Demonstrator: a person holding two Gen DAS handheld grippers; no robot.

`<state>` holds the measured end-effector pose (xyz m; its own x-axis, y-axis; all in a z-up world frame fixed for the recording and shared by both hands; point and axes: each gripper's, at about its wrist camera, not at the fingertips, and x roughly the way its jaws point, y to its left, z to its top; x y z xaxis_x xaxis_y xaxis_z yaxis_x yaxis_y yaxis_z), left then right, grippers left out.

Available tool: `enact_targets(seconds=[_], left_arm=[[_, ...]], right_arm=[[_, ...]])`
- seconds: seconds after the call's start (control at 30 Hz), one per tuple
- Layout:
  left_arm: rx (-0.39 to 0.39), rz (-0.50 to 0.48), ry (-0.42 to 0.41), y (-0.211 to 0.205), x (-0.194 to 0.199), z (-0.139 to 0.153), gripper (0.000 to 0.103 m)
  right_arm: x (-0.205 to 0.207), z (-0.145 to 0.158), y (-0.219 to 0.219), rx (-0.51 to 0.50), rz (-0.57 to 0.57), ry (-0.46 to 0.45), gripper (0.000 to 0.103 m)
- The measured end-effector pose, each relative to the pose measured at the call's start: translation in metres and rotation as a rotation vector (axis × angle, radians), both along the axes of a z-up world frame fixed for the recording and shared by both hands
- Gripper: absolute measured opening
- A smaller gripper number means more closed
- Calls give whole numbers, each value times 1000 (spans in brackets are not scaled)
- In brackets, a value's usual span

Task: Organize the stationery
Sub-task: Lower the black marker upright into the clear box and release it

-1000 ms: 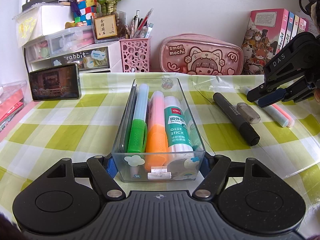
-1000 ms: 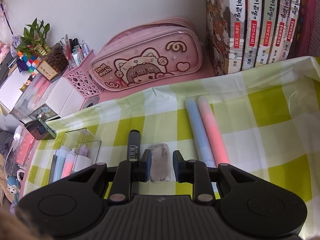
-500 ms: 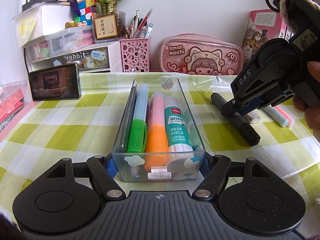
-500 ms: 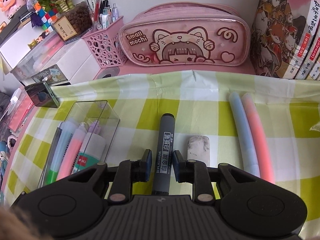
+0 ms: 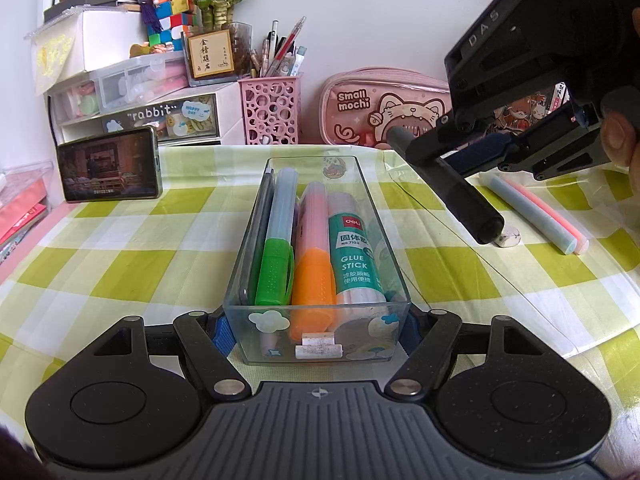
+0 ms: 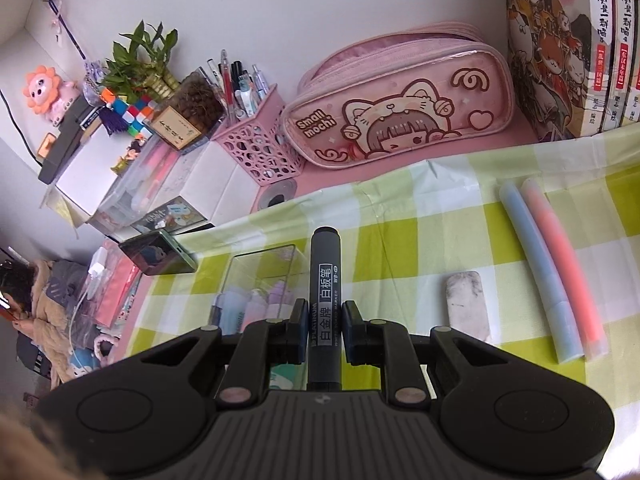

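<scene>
On the checked worktop (image 5: 120,264) we are clamping the clear box (image 5: 318,320) holding a "GLUE STICK" (image 5: 354,256) in our left gripper (image 5: 316,332); our right gripper's (image 6: 325,330) jaws are gripping a "PLATINUM" whiteboard marker (image 6: 325,280).

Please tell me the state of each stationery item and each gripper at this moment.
Whiteboard marker: lifted, capped, gripped.
Right gripper: shut on the marker.
Left gripper: shut on the clear box.
Clear box: open-topped, partly filled.
Glue stick: lying inside the box.
Eraser: flat on the cloth.
Pink pencil case: closed.

We note a green-and-white checked cloth (image 5: 120,264), black marker (image 6: 325,280), pink pencil case (image 6: 400,116), orange highlighter (image 5: 314,276), blue and pink tubes (image 6: 552,272).
</scene>
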<state>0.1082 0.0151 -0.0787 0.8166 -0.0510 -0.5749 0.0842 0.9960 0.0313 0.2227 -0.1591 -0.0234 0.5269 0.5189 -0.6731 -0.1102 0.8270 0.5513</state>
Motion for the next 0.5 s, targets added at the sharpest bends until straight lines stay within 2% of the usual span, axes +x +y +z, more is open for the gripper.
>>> enact_targets(seconds=[0.17,0.5], left_arm=[[0,0,0,0,0,0,73],[0,0,0,0,0,0,73]], right_arm=[[0,3,14,63,-30,31,38],[-1,-3,34,77,-17,67,38]])
